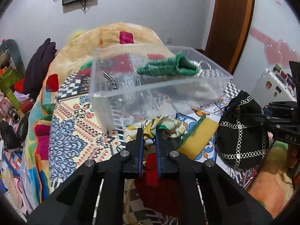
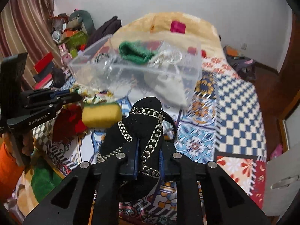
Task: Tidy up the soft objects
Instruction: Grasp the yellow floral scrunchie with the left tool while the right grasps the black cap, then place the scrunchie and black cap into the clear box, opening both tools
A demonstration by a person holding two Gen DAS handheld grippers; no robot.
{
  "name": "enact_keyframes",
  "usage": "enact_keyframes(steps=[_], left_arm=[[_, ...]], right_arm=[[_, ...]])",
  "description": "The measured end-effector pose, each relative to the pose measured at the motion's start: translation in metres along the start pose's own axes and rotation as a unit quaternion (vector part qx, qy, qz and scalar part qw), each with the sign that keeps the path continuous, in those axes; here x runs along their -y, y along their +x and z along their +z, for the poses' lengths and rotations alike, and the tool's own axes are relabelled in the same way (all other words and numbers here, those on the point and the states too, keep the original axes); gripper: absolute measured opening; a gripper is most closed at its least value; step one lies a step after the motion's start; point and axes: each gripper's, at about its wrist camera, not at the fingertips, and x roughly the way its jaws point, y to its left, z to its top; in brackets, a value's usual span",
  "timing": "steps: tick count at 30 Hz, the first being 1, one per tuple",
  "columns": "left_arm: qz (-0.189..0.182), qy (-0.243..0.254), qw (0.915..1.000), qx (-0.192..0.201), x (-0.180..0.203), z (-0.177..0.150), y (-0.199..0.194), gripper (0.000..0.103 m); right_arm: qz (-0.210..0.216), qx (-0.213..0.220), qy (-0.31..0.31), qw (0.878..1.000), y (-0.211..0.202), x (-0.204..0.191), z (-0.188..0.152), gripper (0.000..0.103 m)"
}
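Observation:
A clear plastic box (image 1: 105, 86) stands on the patterned bedspread and holds a green knit piece (image 1: 168, 66) and white cloth (image 1: 203, 90). My left gripper (image 1: 149, 134) is shut on a floral cloth (image 1: 163, 123) just in front of the box. A yellow sponge with a green edge (image 1: 198, 136) lies beside it, with a red cloth (image 1: 151, 168) under the fingers. My right gripper (image 2: 148, 142) is shut on a black pouch with gold trim (image 2: 148, 112) and holds it up in front of the box (image 2: 189, 75). The sponge (image 2: 102, 116) is to its left.
The patterned bedspread (image 2: 234, 101) covers the bed. An orange blanket (image 1: 116, 35) is heaped behind the box. Clutter, boxes and dark clothes (image 1: 39, 65) fill the left side. A wooden door (image 1: 230, 18) and a white cabinet (image 2: 281, 180) are on the right.

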Motion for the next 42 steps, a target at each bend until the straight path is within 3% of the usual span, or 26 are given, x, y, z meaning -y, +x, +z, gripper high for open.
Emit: enact_keyframes(steps=[6,13,21,29,42], left_arm=[[-0.005,-0.006,0.9993,0.037,-0.002,0.009,-0.032,0.01],[-0.007,-0.013,0.9936,0.112,0.0,0.035,-0.07,0.01],[0.005,-0.024,0.9886,0.148,-0.007,0.067,-0.079,0.01],[0.035,-0.029,0.9903,0.132,-0.017,0.089,-0.049,0.01],[0.037,-0.039,0.9981,0.031,-0.025,0.085,0.036,0.01]], right_arm=[[-0.007,0.044,0.007,0.999,-0.026,0.007,0.013,0.014],[-0.024,0.114,0.01,0.993,-0.054,0.006,0.044,0.014],[-0.041,0.185,0.008,0.982,-0.066,-0.001,0.084,0.015],[-0.053,0.202,0.017,0.978,-0.045,-0.005,0.113,0.015],[-0.062,0.116,0.032,0.991,0.028,0.006,0.119,0.015]])
